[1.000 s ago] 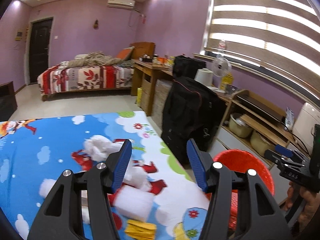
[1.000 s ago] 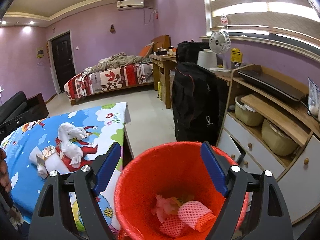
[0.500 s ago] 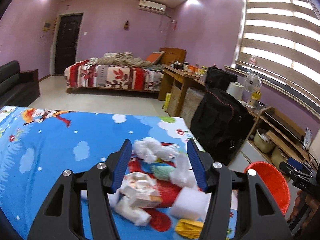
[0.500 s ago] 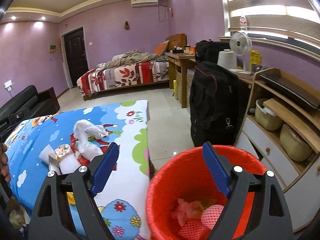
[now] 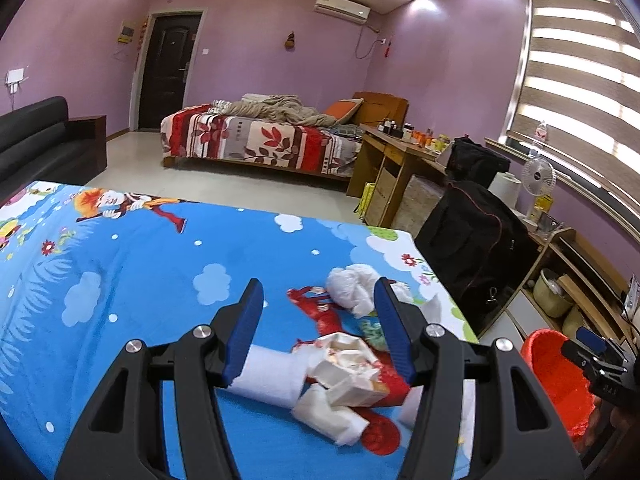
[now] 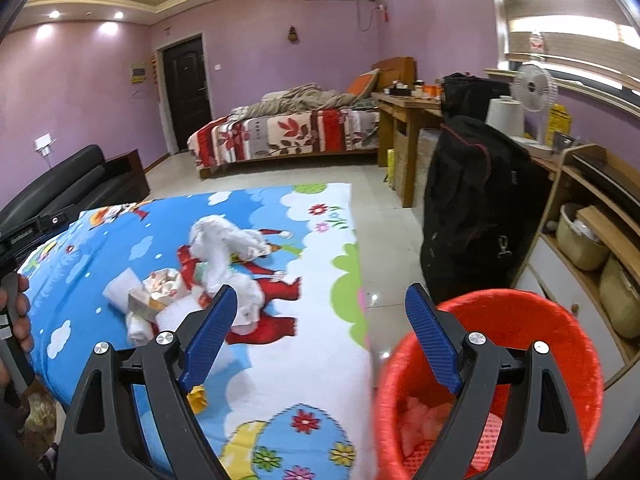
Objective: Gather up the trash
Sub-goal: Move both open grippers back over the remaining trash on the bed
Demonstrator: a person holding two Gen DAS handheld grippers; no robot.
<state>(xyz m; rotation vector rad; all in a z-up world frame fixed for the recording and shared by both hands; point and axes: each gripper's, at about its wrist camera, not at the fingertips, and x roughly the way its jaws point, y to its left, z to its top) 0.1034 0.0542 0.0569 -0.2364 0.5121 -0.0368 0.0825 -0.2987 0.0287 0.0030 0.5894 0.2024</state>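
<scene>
A heap of trash lies on the cartoon-print table cover (image 5: 140, 264): a crumpled carton (image 5: 348, 364), a white roll (image 5: 272, 376) and a wad of white tissue (image 5: 356, 284). My left gripper (image 5: 318, 320) hovers just over this heap, open, with the carton and roll showing between its blue fingers and nothing pinched. The right wrist view shows the same heap (image 6: 160, 292) to the left and a red mesh bin (image 6: 520, 320) on the floor, holding pink netting. My right gripper (image 6: 320, 332) is open and empty above the table's edge beside the bin.
A black bag (image 6: 476, 208) stands on the floor behind the bin, with wooden shelves (image 6: 592, 240) to its right. A small yellow scrap (image 6: 198, 396) lies near the table's front. A bed (image 5: 260, 136), a black sofa (image 5: 36, 140) and a desk line the room.
Both views have swung left, from the bin toward the table. My left gripper has come over the trash heap. The right gripper has slid off the bin's mouth to the table edge.
</scene>
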